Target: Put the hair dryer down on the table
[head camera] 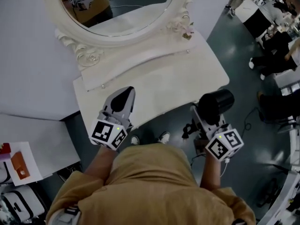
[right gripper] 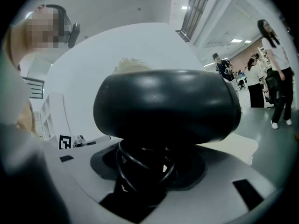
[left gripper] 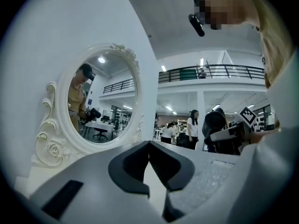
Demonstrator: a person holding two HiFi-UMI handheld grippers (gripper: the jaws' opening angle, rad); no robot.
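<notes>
A black hair dryer (head camera: 216, 104) stands upright in my right gripper (head camera: 202, 117), just off the right front edge of the white vanity table (head camera: 187, 78) and above the floor. In the right gripper view its round body (right gripper: 163, 106) fills the middle, and the jaws are shut on its handle, which has the black cord (right gripper: 140, 169) looped round it. My left gripper (head camera: 125, 93) lies over the table's front left part, shut and holding nothing. The left gripper view shows its fingertips (left gripper: 150, 144) touching and the hair dryer (left gripper: 216, 125) off to the right.
An oval mirror in an ornate white frame (head camera: 89, 29) stands at the back of the table. A white wall panel (head camera: 33, 69) is to the left. A low surface with red and orange items (head camera: 18, 165) is at lower left. People (head camera: 281, 46) are at far right.
</notes>
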